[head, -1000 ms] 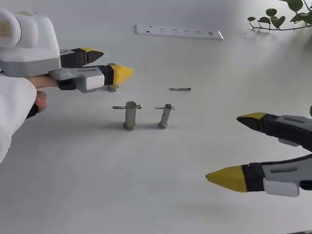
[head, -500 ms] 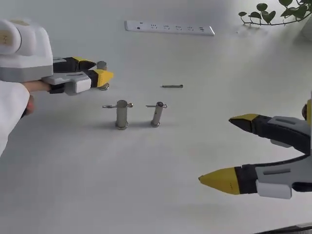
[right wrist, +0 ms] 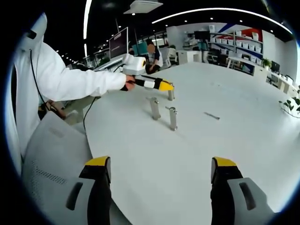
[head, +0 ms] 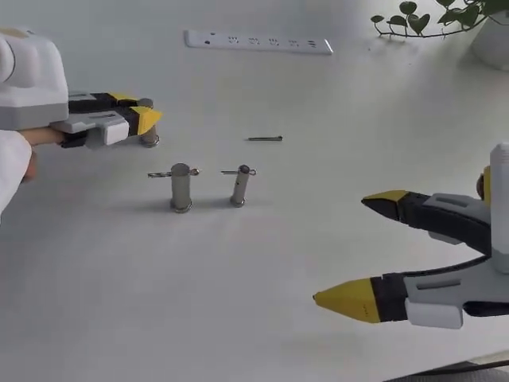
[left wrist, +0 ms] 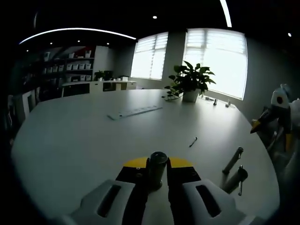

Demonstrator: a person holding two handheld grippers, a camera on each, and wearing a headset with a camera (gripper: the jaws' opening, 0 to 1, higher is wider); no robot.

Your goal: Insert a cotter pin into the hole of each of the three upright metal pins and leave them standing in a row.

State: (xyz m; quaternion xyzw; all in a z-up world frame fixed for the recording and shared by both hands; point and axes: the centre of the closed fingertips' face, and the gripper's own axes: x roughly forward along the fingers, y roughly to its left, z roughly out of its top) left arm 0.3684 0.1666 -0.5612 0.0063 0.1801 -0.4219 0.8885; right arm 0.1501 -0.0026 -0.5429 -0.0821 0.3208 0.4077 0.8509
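Jaws of left gripper (head: 143, 109) pinching upright pin (left wrist: 158, 167), right gripper (head: 340, 248) jaws spread, cotter pin (head: 265, 138) lying flat

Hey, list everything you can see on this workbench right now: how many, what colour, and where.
thick upright metal pin with a cotter pin through it: one, silver, mid-table.
thin upright metal pin with a cotter pin through it: one, silver, just right of the thick one.
bare upright metal pin: one, silver, far left, between the left gripper's jaws.
loose cotter pin: one, silver, lying flat behind the pair.
power strip: one, white, far side.
leafy plant: one, green, far right corner.
table: one, white.
left gripper: yellow-tipped, closed on the bare pin.
right gripper: yellow-tipped, open, near right.
sleeve: white, left edge.
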